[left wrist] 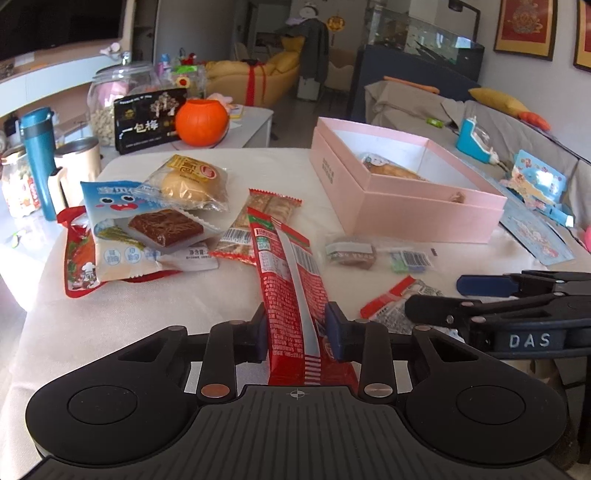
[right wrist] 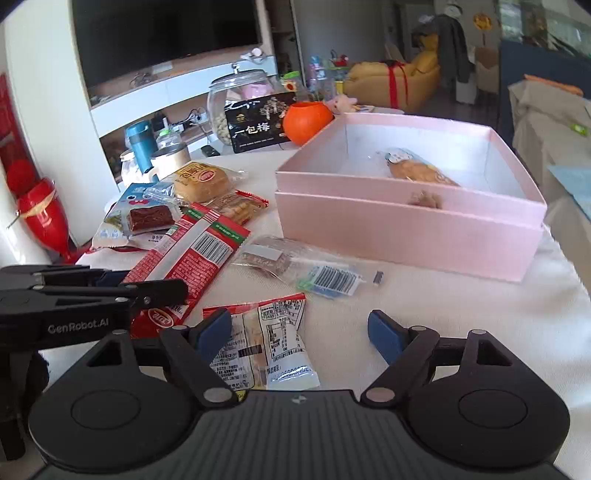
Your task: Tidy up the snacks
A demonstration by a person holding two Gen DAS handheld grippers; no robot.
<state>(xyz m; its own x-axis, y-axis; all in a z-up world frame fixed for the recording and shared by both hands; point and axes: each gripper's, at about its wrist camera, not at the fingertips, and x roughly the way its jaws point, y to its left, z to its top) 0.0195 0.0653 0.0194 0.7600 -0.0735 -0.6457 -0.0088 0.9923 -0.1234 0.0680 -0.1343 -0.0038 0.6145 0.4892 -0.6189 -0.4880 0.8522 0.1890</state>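
While the left gripper (left wrist: 295,332) is pinching a red packet (left wrist: 291,295), the right gripper (right wrist: 299,332) is hanging spread over a clear packet (right wrist: 266,347). Ahead of both jaws, a pink box (right wrist: 406,225) is sitting on the white tablecloth (right wrist: 443,306), with a TV (right wrist: 166,33) and yellow sofa (right wrist: 399,81) lying beyond.

right gripper (right wrist: 300,328): mine, jaws spread wide, nothing between the pads
white snack pack (right wrist: 258,347): flat on tablecloth (right wrist: 443,302), just under my left pad
left gripper (right wrist: 162,288): mine too, clamped on long red snack pack (right wrist: 192,258)
pink box (right wrist: 406,206): lid off, 1 wrapped pastry (right wrist: 417,170) inside
clear packet (right wrist: 295,266): between red pack and box
snack pile (right wrist: 177,199): far left
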